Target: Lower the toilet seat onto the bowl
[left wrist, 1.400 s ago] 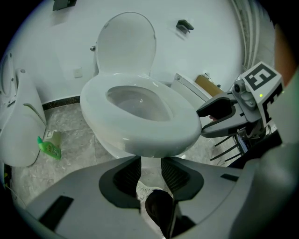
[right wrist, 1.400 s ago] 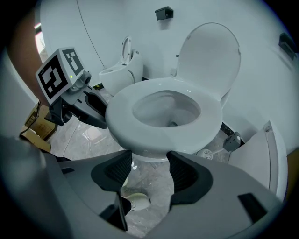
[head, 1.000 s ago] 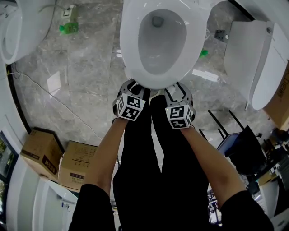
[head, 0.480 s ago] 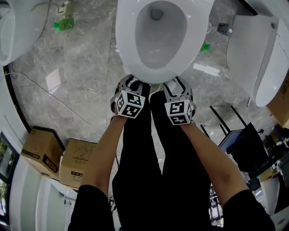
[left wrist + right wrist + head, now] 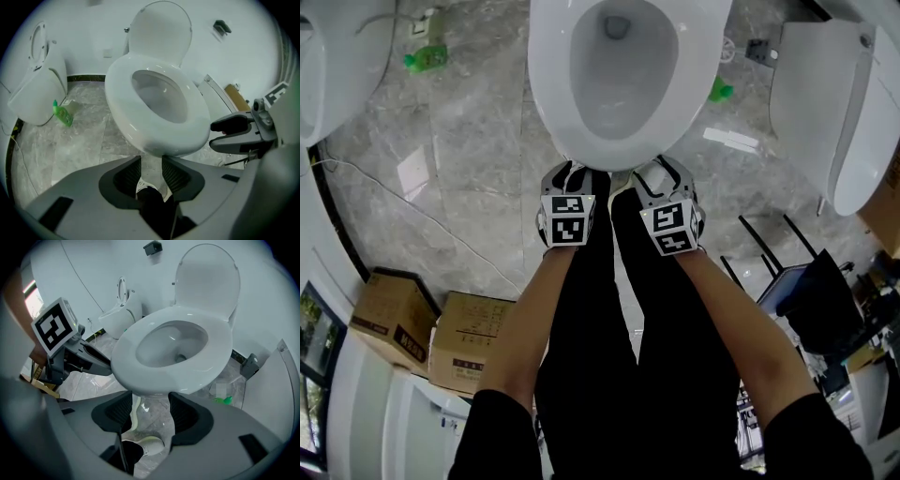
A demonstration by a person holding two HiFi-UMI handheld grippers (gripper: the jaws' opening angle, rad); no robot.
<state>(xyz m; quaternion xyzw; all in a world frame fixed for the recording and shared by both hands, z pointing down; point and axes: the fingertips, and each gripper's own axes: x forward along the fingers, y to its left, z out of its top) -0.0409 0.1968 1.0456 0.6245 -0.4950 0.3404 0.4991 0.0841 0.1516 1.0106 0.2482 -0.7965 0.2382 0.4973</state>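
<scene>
The white toilet (image 5: 623, 141) stands ahead of me, its seat (image 5: 199, 124) lying flat on the bowl and its lid (image 5: 161, 30) upright against the wall. The right gripper view shows the same seat (image 5: 220, 348) and raised lid (image 5: 206, 277). My left gripper (image 5: 572, 183) and right gripper (image 5: 664, 183) hang side by side just in front of the bowl's front rim, pointing steeply down. Both are open with nothing between the pads; only floor and a shoe show through the left gripper's gap (image 5: 151, 161) and the right gripper's gap (image 5: 150, 401).
A second toilet (image 5: 37, 89) stands to the left with a green bottle (image 5: 422, 61) beside it. A white fixture (image 5: 830, 103) and a black stand (image 5: 797, 291) are on the right. Cardboard boxes (image 5: 422, 342) sit at the lower left, and a cable (image 5: 403, 202) runs over the marble floor.
The left gripper has rolled, so its marker cube now faces squarely up. The toilet sits a little further left in the head view. Both grippers stay at the bowl's front.
</scene>
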